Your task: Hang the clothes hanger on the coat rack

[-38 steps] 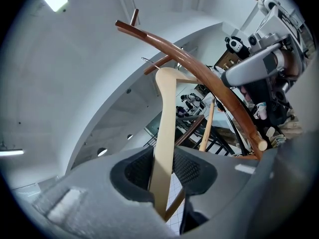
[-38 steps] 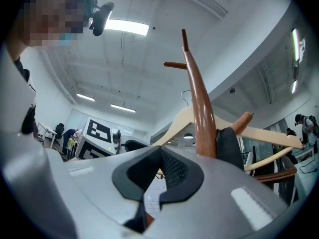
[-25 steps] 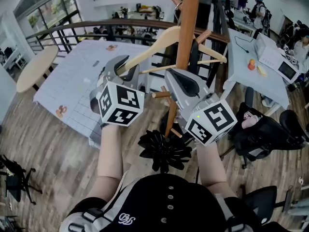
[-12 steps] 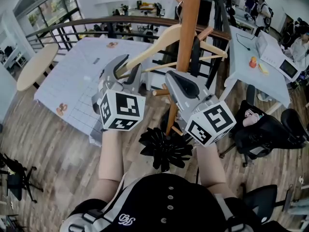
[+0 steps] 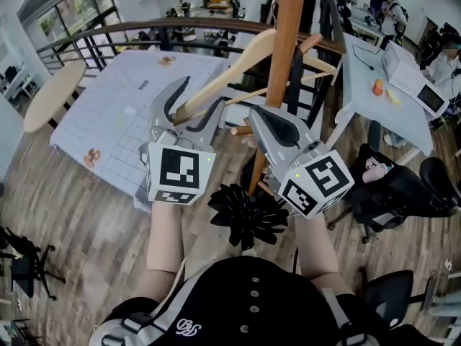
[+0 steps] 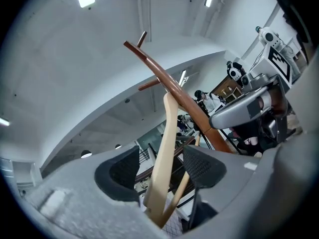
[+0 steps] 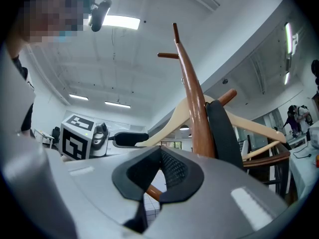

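Observation:
A pale wooden hanger (image 5: 230, 71) hangs by its hook high on the brown coat rack pole (image 5: 284, 56). Its lower left arm runs down between the jaws of my left gripper (image 5: 200, 96). Those jaws are opening, and a gap shows on each side of the hanger arm (image 6: 167, 148), so the pads do not press it. In the left gripper view the left gripper (image 6: 162, 166) looks up along the pole (image 6: 174, 86). My right gripper (image 5: 258, 117) is just in front of the pole, its jaws together on nothing. The right gripper (image 7: 159, 158) sees the hanger (image 7: 169, 121) crossing the pole (image 7: 197, 113).
A black strap (image 5: 295, 78) hangs on the pole beside the hanger. Short pegs (image 5: 241, 130) stick out of the pole near my right gripper. A black pleated object (image 5: 248, 215) sits at the rack's foot. A cloth-covered table (image 5: 122, 114) stands left, a desk (image 5: 360, 85) and office chair (image 5: 389, 186) right.
My left gripper's jaws have spread apart around the hanger's lower arm, letting it go, and the gripper has rolled and shifted a little. The right gripper has stayed where it was.

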### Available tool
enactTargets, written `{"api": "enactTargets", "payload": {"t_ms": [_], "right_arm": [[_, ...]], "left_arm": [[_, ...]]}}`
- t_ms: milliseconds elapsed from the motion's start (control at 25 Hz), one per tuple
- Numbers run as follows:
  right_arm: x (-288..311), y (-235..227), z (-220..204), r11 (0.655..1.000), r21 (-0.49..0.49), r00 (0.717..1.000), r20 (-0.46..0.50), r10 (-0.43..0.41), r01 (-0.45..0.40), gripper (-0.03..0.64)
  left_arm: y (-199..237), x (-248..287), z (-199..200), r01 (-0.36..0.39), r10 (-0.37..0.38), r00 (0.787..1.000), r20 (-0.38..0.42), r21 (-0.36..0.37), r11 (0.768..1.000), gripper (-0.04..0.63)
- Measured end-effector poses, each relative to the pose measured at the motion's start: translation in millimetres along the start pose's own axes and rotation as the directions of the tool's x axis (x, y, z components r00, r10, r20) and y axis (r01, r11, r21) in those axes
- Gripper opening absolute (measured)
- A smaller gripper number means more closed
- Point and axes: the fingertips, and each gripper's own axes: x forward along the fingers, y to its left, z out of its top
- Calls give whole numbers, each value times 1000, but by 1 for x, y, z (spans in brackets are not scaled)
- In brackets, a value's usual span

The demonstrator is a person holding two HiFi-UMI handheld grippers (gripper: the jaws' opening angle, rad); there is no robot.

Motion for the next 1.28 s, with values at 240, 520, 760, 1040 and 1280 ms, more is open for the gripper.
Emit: {"api": "enactTargets", "payload": {"t_ms": [240, 520, 760, 1040, 1280], "right_arm": [[-5, 6, -3, 1000, 1, 1000, -12, -18, 18, 0], [-17, 11, -2, 999, 0, 999, -16, -49, 49, 0], [-25, 18, -4, 997, -13, 997, -31, -77, 77, 0], [-36, 28, -8, 994, -26, 993, -41, -112, 111, 0], [-41, 30, -26, 993, -23, 990, -87, -114, 113, 0]], "left_arm": [[-3, -18, 12, 4, -3, 998, 57, -17, 1000, 273], [-27, -37, 32, 124, -105, 982, 156, -115, 986, 272], [-47, -49, 29, 178, -146, 972, 183, -171, 969, 270], [-68, -58, 26, 263, -188, 949, 254, -305, 915, 167], [-84, -55, 12, 325, -211, 934, 290, -435, 840, 58]]}}
